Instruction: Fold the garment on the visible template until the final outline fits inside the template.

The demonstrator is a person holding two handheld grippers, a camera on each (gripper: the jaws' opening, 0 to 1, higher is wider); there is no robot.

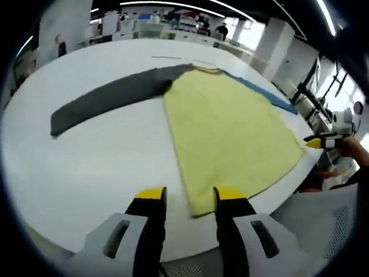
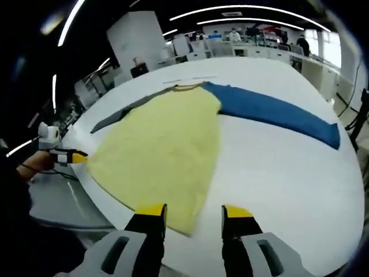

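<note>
two open grippers, left gripper (image 1: 189,199) & right gripper (image 2: 194,213), jaws apart, holding nothing. soft yellow shirt w/ grey and blue sleeves (image 1: 230,133) lies flat on white table (image 1: 86,161); limp, light; prob. pinch hem corners.

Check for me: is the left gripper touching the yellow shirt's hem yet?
Cannot tell. In the left gripper view the left gripper has open jaws straddling the hem corner of the yellow shirt, but its height above the cloth isn't readable.
</note>
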